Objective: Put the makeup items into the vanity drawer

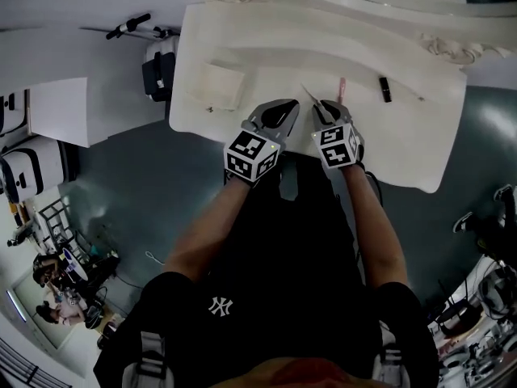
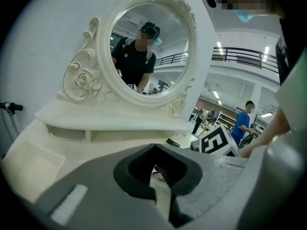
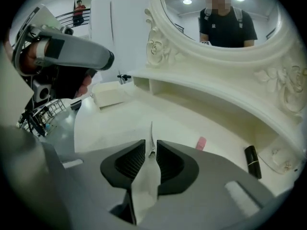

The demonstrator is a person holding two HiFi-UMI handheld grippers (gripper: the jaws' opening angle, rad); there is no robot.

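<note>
fingers (image 3: 170, 164) pinching thin stick (image 3: 151, 131), right gripper (image 1: 325, 106) forward

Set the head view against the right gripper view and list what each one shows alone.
Head view alone: the person's legs and the right gripper from outside, marker cube included. Right gripper view alone: the mirror glass with the person's reflection. Both: the vanity top, white box, pink item, black tube, left gripper and the thin stick in the right gripper's jaws.

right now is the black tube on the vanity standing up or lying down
Lying down: the black tube rests lengthwise on the vanity top, apart from the pink item.
</note>
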